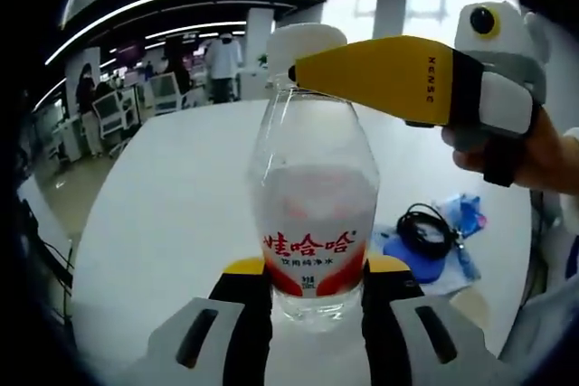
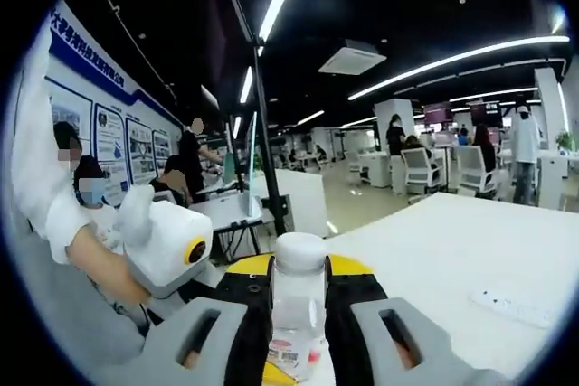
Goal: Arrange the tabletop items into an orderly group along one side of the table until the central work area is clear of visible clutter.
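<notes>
A clear water bottle (image 1: 312, 196) with a red label stands upright over the white table (image 1: 163, 223). My left gripper (image 1: 317, 270) is shut on its lower body, one yellow-tipped jaw on each side. My right gripper (image 1: 300, 68), held by a hand, comes in from the right with a yellow jaw against the white cap (image 1: 303, 41). In the right gripper view the cap (image 2: 300, 250) sits between my right gripper's (image 2: 300, 270) jaws, which are shut on it. The left gripper's white housing (image 2: 167, 237) shows at the left, gripped by a hand.
A blue pouch with a coiled black cable (image 1: 425, 232) lies on the table's right part. A white power strip (image 2: 511, 306) rests on the table (image 2: 452, 241). Beyond the table edge are desks, chairs and several people in an open office.
</notes>
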A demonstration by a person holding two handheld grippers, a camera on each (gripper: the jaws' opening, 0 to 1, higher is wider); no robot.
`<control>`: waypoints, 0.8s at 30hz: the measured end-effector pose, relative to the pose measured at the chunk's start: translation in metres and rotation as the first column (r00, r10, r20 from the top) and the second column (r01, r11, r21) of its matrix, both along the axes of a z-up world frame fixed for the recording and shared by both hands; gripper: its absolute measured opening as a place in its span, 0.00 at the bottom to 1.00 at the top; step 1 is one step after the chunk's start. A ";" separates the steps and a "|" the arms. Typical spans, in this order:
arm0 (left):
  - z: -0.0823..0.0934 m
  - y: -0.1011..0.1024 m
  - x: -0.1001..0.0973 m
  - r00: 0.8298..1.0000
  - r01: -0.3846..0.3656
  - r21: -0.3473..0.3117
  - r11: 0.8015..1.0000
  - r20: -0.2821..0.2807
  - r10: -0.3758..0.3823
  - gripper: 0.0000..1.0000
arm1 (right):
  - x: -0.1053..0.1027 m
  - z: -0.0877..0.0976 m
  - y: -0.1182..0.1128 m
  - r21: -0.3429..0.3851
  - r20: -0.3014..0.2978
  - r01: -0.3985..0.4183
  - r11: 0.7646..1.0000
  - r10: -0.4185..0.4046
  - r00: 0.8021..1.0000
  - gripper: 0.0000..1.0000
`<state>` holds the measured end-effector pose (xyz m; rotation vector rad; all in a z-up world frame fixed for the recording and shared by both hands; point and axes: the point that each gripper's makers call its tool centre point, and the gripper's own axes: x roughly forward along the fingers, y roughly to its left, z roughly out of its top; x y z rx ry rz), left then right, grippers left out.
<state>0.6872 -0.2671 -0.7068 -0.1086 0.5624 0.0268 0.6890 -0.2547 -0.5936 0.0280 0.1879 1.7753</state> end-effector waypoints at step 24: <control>-0.046 0.017 0.028 0.971 -0.236 0.026 0.971 -0.033 0.237 0.35 | 0.007 -0.037 0.012 0.008 0.035 -0.286 0.958 0.286 0.958 0.17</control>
